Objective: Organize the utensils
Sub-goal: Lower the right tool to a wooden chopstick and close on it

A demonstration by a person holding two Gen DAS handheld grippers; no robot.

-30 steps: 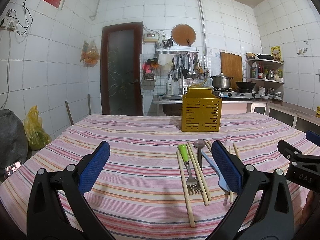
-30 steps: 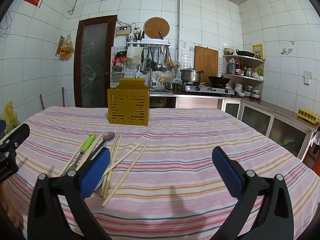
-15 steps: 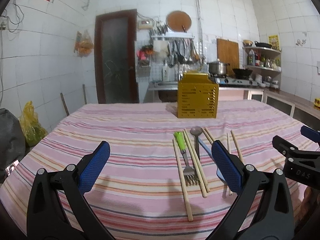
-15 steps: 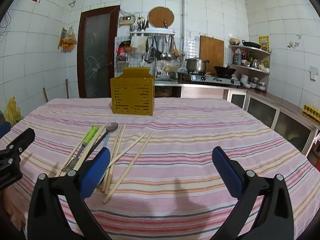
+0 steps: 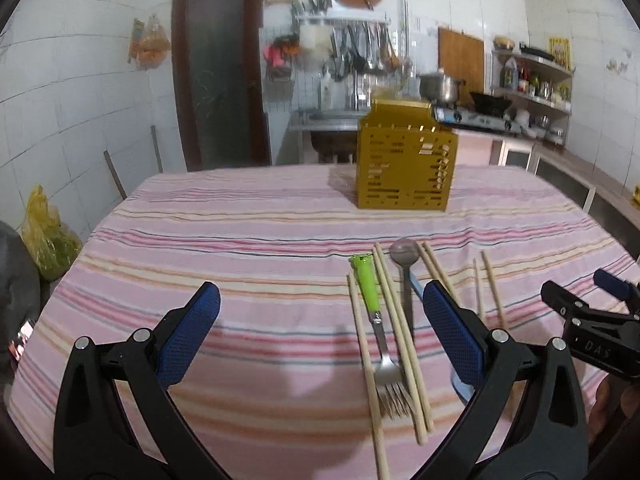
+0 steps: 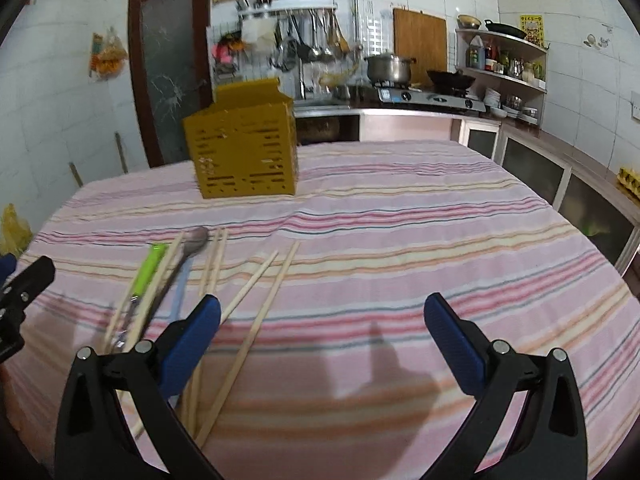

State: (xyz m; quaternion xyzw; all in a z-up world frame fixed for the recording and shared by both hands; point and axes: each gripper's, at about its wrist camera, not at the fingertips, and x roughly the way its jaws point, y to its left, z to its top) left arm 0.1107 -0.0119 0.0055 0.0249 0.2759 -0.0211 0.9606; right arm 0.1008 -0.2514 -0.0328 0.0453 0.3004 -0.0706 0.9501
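The utensils lie loose in a rough row on the near half of the desk [image 5: 240, 240], which is covered by a pink striped cloth. A fork with a green handle [image 5: 366, 280] points its tines toward the camera of the left wrist view, flanked on both sides by wooden chopsticks [image 5: 400, 328] that run almost parallel to it. Just right of those sits a metal spoon [image 5: 405, 254], bowl away from the camera, with a pale blue utensil [image 5: 416, 289] partly under it and mostly hidden behind the finger of the left gripper [image 5: 320, 332]. More chopsticks lie further right, a pair [image 6: 260, 292] of them angled across the stripes in the right wrist view.

Farther back on the desk, well apart from the loose pieces, a yellow slotted utensil holder [image 5: 406, 164] stands upright.

The left gripper hovers over the desk with its jaws spread wide and nothing between them; its right blue pad sits in front of the spoon handle. The right gripper [image 6: 320, 340] is likewise released and holds nothing, its left pad overlapping the near ends of several chopsticks in the view.

Behind the desk are a dark door [image 5: 218, 72], a rack of hanging kitchen tools [image 6: 308, 36] and a pot on a stove [image 6: 388, 68].
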